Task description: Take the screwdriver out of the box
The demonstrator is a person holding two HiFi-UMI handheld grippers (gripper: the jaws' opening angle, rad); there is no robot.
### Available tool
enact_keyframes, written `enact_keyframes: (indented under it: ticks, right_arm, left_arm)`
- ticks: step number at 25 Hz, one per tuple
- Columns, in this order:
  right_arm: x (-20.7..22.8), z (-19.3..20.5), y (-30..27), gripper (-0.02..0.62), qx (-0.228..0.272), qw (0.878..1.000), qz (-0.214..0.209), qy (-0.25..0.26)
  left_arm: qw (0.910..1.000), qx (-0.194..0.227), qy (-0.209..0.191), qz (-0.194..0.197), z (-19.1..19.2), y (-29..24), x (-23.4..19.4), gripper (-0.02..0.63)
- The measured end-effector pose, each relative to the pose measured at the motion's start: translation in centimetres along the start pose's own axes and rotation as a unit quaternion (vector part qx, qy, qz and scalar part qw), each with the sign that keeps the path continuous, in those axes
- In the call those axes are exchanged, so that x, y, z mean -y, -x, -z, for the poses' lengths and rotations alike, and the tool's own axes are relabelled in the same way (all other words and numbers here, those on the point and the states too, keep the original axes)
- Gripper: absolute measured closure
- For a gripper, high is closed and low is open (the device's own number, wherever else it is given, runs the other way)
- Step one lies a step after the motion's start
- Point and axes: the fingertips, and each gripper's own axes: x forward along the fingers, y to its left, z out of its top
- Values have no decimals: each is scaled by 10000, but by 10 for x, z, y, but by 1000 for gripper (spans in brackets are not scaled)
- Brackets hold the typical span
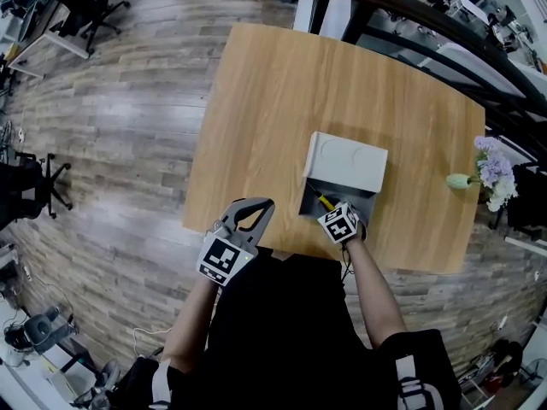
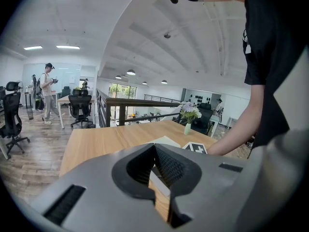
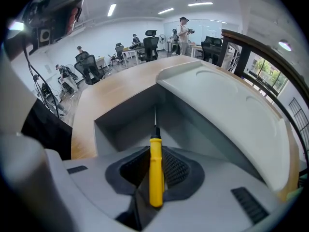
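A grey box (image 1: 342,178) stands open near the table's front edge, its pale lid (image 1: 347,161) tipped back. My right gripper (image 1: 332,212) is at the box mouth, shut on the yellow-handled screwdriver (image 1: 324,201). In the right gripper view the screwdriver (image 3: 155,170) sits clamped between the jaws, its thin shaft pointing into the box (image 3: 140,112). My left gripper (image 1: 256,210) hovers at the table's front edge, left of the box, jaws shut with nothing between them (image 2: 155,166).
The wooden table (image 1: 282,101) carries a small vase of lilac flowers (image 1: 487,173) at its right edge. A railing and desks lie beyond the far side. Office chairs (image 1: 34,190) stand on the wood floor to the left. A person (image 2: 48,91) stands far off.
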Motion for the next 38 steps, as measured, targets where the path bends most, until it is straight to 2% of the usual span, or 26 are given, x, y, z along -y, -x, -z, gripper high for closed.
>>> enact_keyframes:
  ticks: [8,19,38]
  right_arm:
    - [2,4,0,506,-42,9997,114,209]
    - [2,3,11,507,36,9994,272,189]
    - [6,12,38,508,122,9971,697,288]
  left_arm:
    - [9998,72,-123,125,-3,-5,5,583]
    - [9995,226,-139,165,-8,-1,1,583]
    - [9969,215,-434,627,-14,-5,10,583]
